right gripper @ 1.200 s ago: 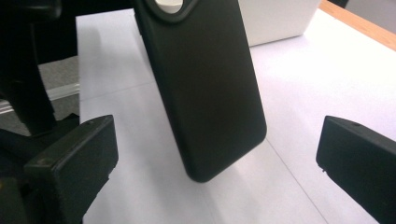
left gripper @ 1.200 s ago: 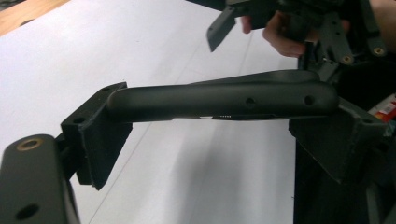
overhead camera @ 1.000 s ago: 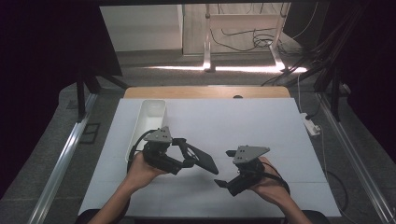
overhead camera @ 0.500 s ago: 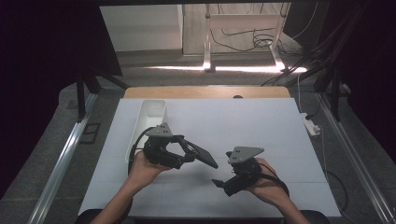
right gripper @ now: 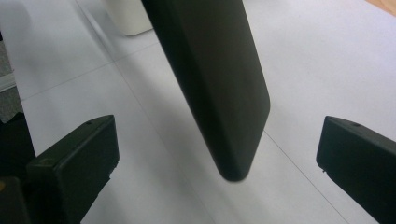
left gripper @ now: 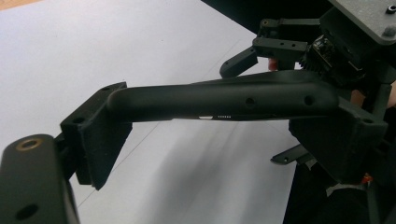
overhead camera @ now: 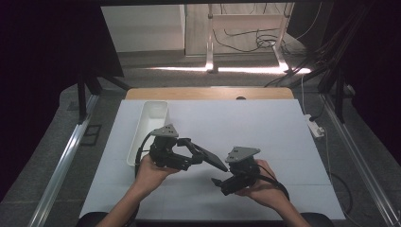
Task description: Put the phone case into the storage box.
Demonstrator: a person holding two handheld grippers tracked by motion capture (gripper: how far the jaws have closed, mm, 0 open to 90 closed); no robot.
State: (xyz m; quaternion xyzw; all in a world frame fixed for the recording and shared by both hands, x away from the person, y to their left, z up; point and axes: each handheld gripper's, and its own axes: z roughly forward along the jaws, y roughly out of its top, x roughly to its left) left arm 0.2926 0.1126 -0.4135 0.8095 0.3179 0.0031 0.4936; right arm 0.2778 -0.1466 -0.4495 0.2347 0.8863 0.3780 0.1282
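Left claw (overhead camera: 201, 153) clamped on a flat black slab (overhead camera: 210, 158), held above the desk (overhead camera: 265, 127), long axis aimed straight at the right claw (overhead camera: 218, 182). Right claw spread wide, slab tip (right gripper: 233, 168) hanging between its jaws, untouched. Tray (overhead camera: 149, 125) well off left.

Dim room, bright table, blurred close-ups

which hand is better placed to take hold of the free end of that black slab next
Right. The left gripper already clamps one end of the black slab, and the slab's free end hangs between the right gripper's open jaws, so it likely only needs to close.
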